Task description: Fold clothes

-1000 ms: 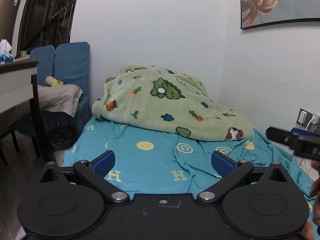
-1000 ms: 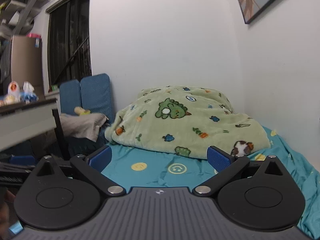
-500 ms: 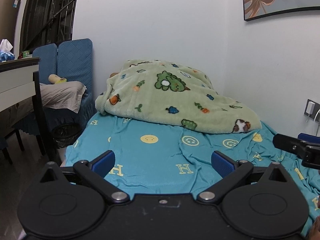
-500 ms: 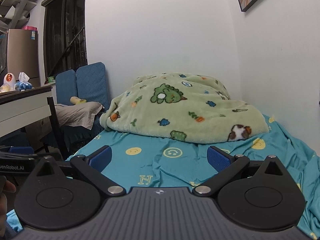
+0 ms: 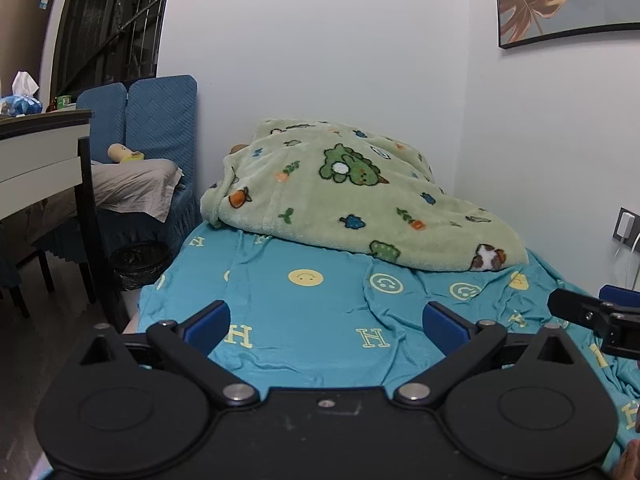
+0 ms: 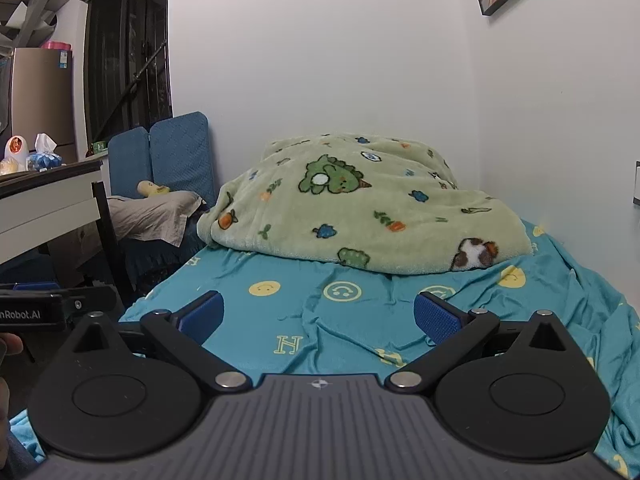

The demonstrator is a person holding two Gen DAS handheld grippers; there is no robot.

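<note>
Both grippers hover side by side over the near end of the bed, jaws spread wide and holding nothing: the left gripper (image 5: 326,320) and the right gripper (image 6: 318,314). Below them lies only the sheet (image 5: 320,308), wrinkled and bare. No garment shows in either view. The one foldable thing is the blanket (image 5: 352,200), heaped at the far end straight ahead and well apart from both, its long side running across the bed. Neither gripper looks clearly nearer.

"nrobot.ai" on left gripper (image 6: 326,318); "h" on bedsheet (image 6: 360,332)
</note>
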